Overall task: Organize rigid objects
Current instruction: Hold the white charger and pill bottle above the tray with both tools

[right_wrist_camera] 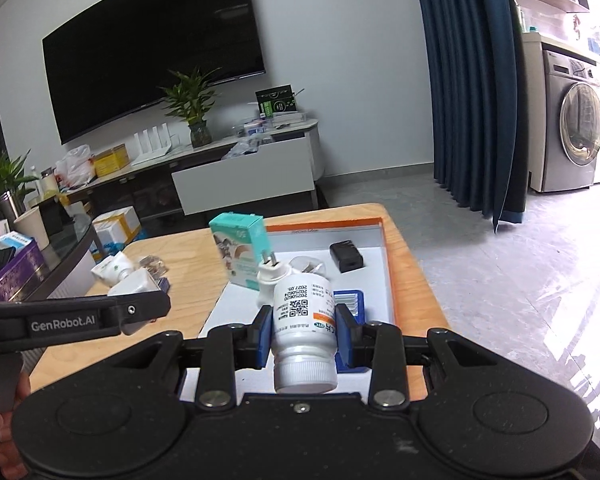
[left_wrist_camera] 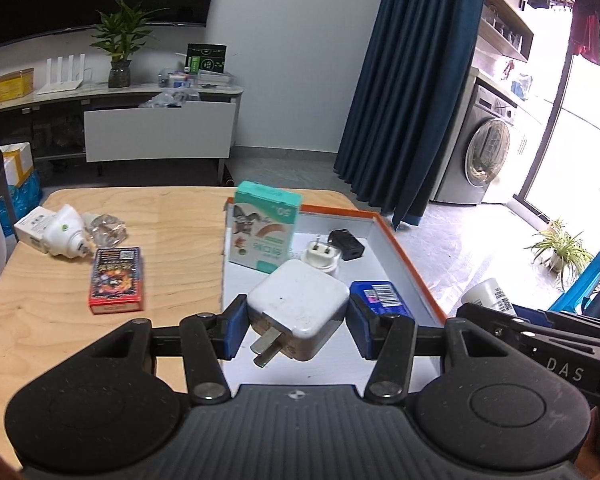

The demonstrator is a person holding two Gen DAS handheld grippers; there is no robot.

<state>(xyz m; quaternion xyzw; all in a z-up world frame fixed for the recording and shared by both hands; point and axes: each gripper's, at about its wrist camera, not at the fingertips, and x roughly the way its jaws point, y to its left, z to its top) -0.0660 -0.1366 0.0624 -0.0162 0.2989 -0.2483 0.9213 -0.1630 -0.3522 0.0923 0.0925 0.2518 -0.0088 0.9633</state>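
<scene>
My left gripper (left_wrist_camera: pixel 298 322) is shut on a white square charger (left_wrist_camera: pixel 300 304), prongs toward the camera, held above the near part of an orange-rimmed white tray (left_wrist_camera: pixel 414 266). My right gripper (right_wrist_camera: pixel 304 334) is shut on a white pill bottle (right_wrist_camera: pixel 302 320), cap toward the camera, also above the tray (right_wrist_camera: pixel 392 276). In the tray are an upright teal box (left_wrist_camera: pixel 266 232), a white plug (left_wrist_camera: pixel 320 254), a black adapter (left_wrist_camera: pixel 346 244) and a blue box (left_wrist_camera: pixel 380 300). On the wooden table (left_wrist_camera: pixel 172 240), left of the tray, lie a red card box (left_wrist_camera: pixel 116 280) and a white plug adapter (left_wrist_camera: pixel 64 236).
A clear crumpled piece (left_wrist_camera: pixel 106 230) and a small white box (left_wrist_camera: pixel 32 224) lie at the table's far left. A TV cabinet (left_wrist_camera: pixel 160 136) stands beyond the table and a blue curtain (left_wrist_camera: pixel 404 92) hangs to the right. A glass side table with boxes (right_wrist_camera: pixel 16 256) stands at the left.
</scene>
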